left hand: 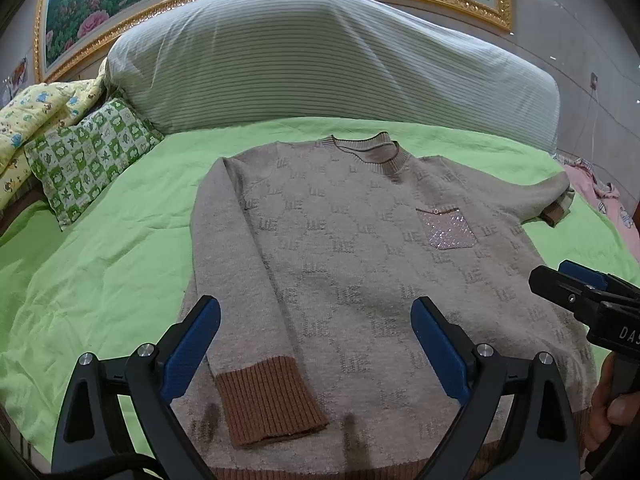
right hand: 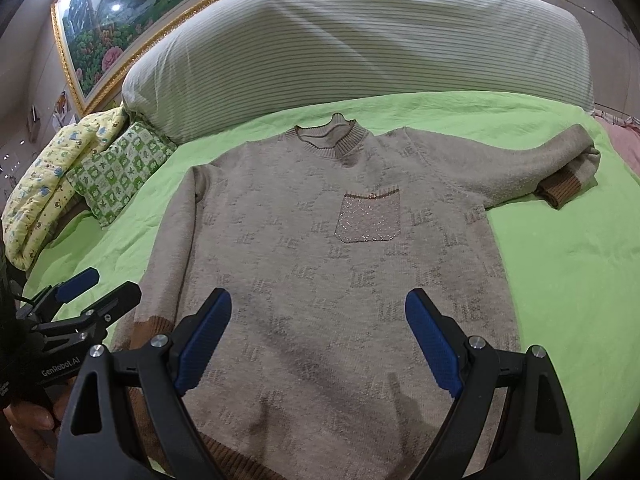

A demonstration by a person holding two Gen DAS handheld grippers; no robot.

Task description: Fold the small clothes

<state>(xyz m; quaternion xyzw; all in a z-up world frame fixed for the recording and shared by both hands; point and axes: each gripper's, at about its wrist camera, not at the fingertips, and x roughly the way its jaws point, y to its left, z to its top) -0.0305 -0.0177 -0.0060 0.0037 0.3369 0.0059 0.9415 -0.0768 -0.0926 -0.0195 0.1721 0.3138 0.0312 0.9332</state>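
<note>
Beige knit sweater (left hand: 352, 264) lies flat, front up, on the lime-green sheet (left hand: 100, 264), collar pointing toward the striped bolster (left hand: 312, 64) at the head of the bed. From my left wrist camera, one sleeve is folded down along the body with its brown ribbed cuff (left hand: 268, 400) lying on the lower front; the other sleeve (right hand: 500, 172) stretches out sideways on the sheet, with its own brown cuff folded back. Sparkly chest pocket (right hand: 370, 218) sits on the front below the collar. My left gripper (left hand: 316, 344) hovers over the hem area, jaws spread wide, nothing between the blue pads. My right gripper (right hand: 318, 340) is also wide open and empty, over the lower middle of the sweater. Each gripper shows at the edge of the other's view, with a hand (left hand: 612, 408) wrapped on the handle. Green-checked pillow (left hand: 88, 160) and yellow printed quilt (left hand: 40, 120) sit off to the side; framed flower painting (left hand: 100, 12) hangs behind the bolster.
</note>
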